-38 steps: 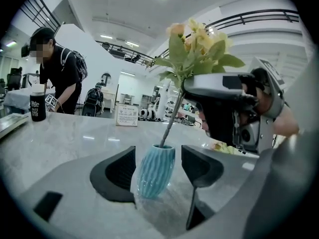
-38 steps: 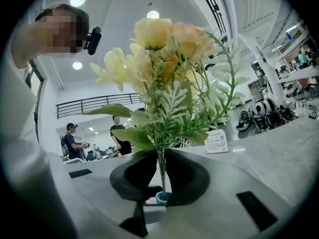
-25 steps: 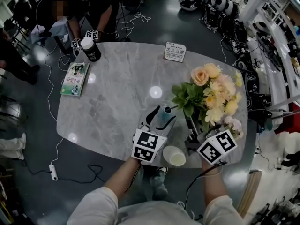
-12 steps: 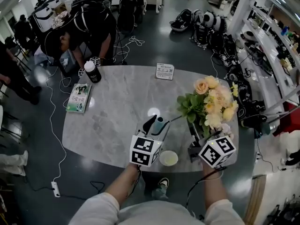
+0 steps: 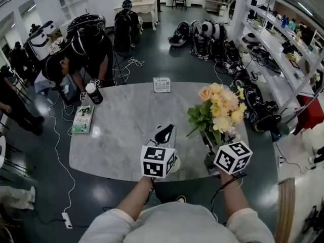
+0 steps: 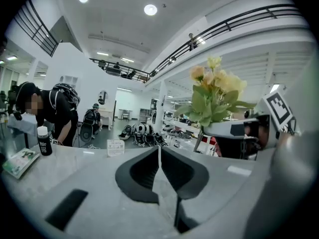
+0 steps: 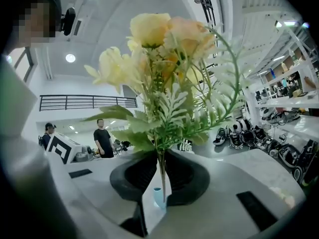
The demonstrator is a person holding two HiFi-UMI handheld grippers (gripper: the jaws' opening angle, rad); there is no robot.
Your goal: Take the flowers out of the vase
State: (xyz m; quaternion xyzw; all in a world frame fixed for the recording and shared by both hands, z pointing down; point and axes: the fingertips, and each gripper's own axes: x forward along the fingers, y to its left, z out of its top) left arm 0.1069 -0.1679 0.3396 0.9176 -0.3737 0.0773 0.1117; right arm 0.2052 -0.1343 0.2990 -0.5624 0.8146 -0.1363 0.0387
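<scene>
Left tool [image 5: 166, 131] hangs over the tabletop [image 5: 121, 130] in the head view; right tool [image 5: 207, 147] holds the flowers [image 5: 218, 105] above its right end. Left gripper view: jaws closing, tips meeting on nothing. Right gripper view: jaws clenched on the stems [image 7: 160, 171].
</scene>
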